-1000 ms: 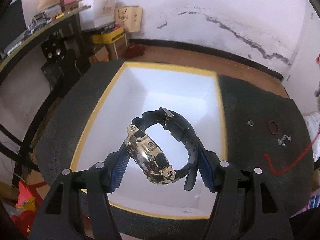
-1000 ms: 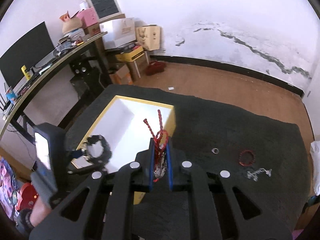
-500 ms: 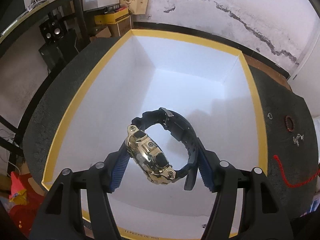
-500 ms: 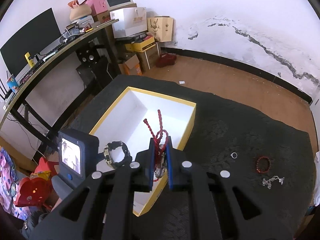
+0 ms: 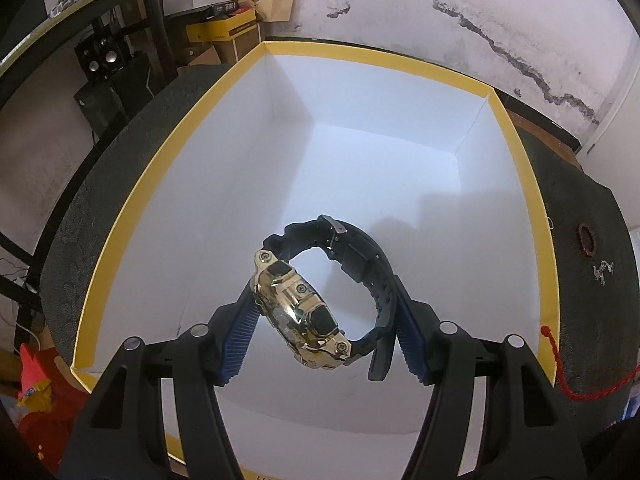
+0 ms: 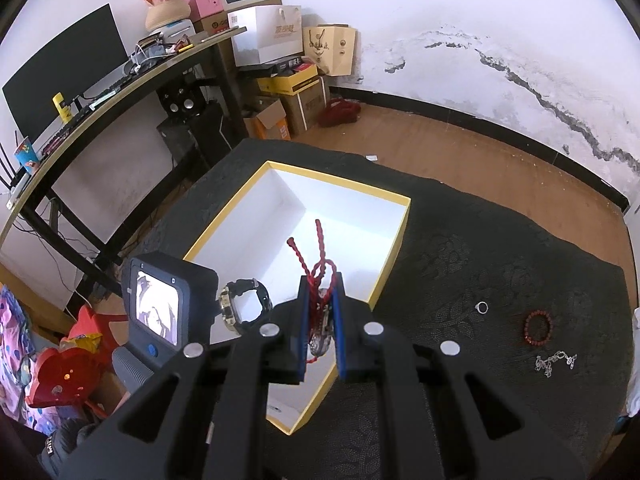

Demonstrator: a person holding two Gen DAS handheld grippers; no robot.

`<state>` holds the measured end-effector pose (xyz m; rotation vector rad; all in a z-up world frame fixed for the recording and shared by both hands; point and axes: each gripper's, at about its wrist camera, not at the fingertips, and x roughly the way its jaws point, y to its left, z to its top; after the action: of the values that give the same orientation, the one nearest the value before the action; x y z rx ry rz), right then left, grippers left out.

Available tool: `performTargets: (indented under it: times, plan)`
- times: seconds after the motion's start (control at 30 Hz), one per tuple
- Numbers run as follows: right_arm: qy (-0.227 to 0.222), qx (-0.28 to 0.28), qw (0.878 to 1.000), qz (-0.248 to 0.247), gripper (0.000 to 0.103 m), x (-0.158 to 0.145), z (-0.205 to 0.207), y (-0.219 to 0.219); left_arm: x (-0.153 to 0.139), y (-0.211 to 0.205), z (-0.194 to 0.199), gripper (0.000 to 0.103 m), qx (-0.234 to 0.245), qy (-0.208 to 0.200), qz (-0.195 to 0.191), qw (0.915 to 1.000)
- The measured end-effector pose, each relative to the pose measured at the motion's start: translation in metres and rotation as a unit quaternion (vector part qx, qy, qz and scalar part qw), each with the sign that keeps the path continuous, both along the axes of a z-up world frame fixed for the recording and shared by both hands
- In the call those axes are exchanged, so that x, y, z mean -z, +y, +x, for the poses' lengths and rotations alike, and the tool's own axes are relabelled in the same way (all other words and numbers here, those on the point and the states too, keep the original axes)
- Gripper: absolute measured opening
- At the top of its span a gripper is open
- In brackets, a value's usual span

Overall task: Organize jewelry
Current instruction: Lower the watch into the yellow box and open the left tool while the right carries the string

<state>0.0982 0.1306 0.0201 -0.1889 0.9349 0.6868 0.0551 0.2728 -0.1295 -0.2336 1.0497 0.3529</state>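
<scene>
My left gripper (image 5: 320, 320) is shut on a gold-cased watch (image 5: 298, 310) with a black strap, held low inside the white box with the yellow rim (image 5: 520, 152). In the right wrist view the same watch (image 6: 242, 306) hangs over the box's (image 6: 396, 236) near left corner. My right gripper (image 6: 320, 300) is shut on a red braided cord necklace (image 6: 316, 256) with a silver pendant, above the box's near right edge. A ring (image 6: 482, 307), a red bead bracelet (image 6: 539, 327) and a silver chain (image 6: 554, 363) lie on the dark cloth to the right.
The box sits on a round table under dark patterned cloth (image 6: 480, 260). A desk (image 6: 120, 88) with a monitor and clutter stands at the left, cardboard boxes (image 6: 296, 80) along the wall. A red bag (image 6: 64, 376) lies on the floor.
My left gripper has sunk with the watch down into the box, which now fills its view. My right gripper has shifted with the red cord necklace toward the box's near right edge.
</scene>
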Motion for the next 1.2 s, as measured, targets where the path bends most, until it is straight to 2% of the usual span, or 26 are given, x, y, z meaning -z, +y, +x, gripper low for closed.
performTargets:
  times: [0.43,0.5,0.57,0.63,0.77,0.97,1.2]
  plan:
    - [-0.003,0.0,1.0,-0.003,0.011,0.0,-0.001,0.002,0.003,0.006,-0.002,0.064,-0.005,0.001,-0.006,1.0]
    - [-0.004,-0.001,1.0,-0.005,0.011,0.001,-0.001,0.003,0.001,0.006,-0.003,0.072,-0.007,-0.006,-0.008,0.9999]
    - [-0.003,-0.002,1.0,-0.009,0.011,0.004,-0.001,0.005,-0.004,0.004,-0.004,0.091,-0.009,-0.021,0.005,0.9997]
    - [-0.004,-0.004,1.0,-0.013,0.011,0.006,-0.002,0.008,-0.008,-0.001,-0.006,0.091,-0.003,-0.028,0.019,0.9994]
    - [0.0,-0.014,1.0,-0.022,0.011,0.014,0.004,0.018,-0.009,-0.003,-0.011,0.094,-0.001,-0.025,0.016,0.9996]
    - [0.034,-0.031,0.998,-0.041,0.011,0.048,0.032,0.051,-0.019,0.001,-0.029,0.094,-0.02,-0.054,-0.006,0.9983]
    - [0.079,-0.04,0.992,-0.085,0.011,0.111,0.067,0.094,-0.02,0.005,-0.032,0.094,-0.021,-0.056,-0.012,0.9981]
